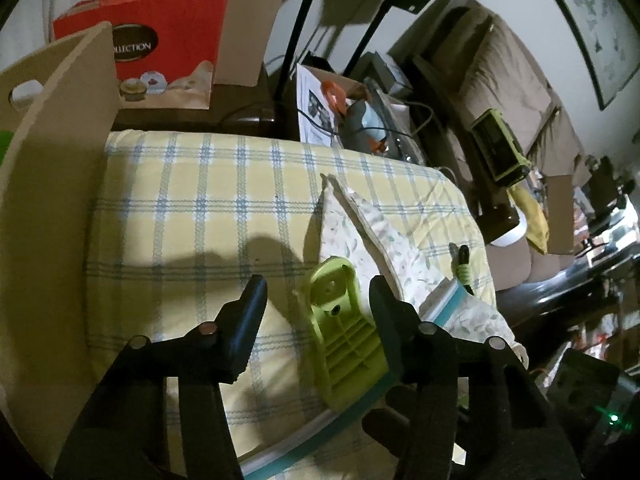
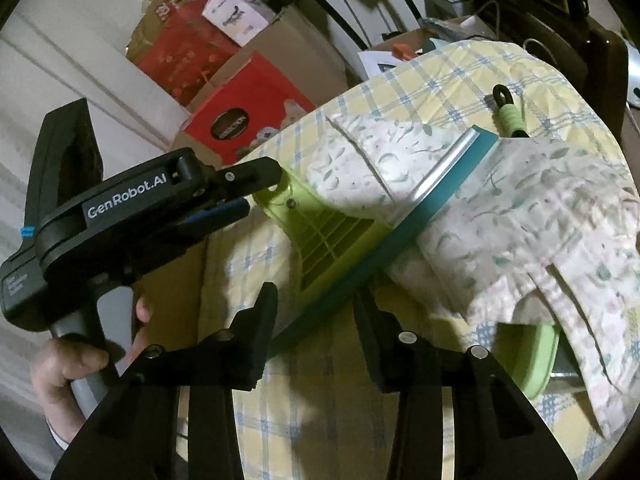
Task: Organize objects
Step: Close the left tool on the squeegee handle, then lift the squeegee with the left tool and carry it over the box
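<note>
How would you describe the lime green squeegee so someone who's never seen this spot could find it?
Look at the yellow plaid cloth covering the padded surface. Beside the floral fabric lies the squeegee: a ribbed lime green handle ending in a long teal blade, the only hard plastic tool among soft textiles.

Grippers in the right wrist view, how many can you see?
2. The left gripper, held by a hand, is at the left with the green squeegee's handle end between its fingers; the right gripper is at the bottom, straddling the squeegee's teal blade.
</note>
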Tool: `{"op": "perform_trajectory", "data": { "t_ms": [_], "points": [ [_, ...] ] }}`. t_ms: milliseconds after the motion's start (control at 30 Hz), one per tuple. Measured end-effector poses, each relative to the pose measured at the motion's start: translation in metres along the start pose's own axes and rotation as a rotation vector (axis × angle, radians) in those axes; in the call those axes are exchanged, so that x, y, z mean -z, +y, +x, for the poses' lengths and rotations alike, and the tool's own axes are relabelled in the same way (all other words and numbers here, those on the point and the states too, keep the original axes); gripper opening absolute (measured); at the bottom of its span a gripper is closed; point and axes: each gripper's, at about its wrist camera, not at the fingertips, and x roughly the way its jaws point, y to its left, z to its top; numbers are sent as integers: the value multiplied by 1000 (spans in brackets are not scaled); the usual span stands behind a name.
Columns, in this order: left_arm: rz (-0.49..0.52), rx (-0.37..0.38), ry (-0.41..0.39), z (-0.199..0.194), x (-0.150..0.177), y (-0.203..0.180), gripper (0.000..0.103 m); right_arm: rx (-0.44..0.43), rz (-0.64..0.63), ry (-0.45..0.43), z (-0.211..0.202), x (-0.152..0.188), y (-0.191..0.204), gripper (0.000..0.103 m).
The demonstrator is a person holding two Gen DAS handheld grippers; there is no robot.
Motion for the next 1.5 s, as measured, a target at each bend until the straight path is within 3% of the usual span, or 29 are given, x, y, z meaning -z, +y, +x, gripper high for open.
{"op": "perform_trajectory", "data": {
  "t_ms": [100,233,633,733,933,1133,1167,1233,1367,1500],
  "points": [
    [-13,-44,-6,5,-1,1,41,-16,26,3,2,-1,-4,41],
    [-16,-40,0,9,1,-1,38,-17,42,2,1,-1,-7,41],
    [-108,61,54,23,1,6,43,-13,79,7,0,-2,-13,41],
    [-101,65,53,24,2,5,32,-20,87,4,1,-4,-14,41],
    [-126,59,22,9,6,5,29,-49,85,7,5,-5,-13,41],
    [-137,127,-1,-20,8,1,27,-92,91,-21,2,-3,-12,41],
    [-143,153,4,-24,8,0,19,-118,90,-30,-1,-3,-10,41],
    [-144,159,3,-33,9,-2,15,-136,78,-47,-7,-5,-4,41],
    [-120,130,-20,-41,11,-3,10,-109,38,-58,-14,-10,6,41],
    [-152,152,4,-38,15,2,9,-84,10,-68,-21,-5,7,40]
  ]
}}
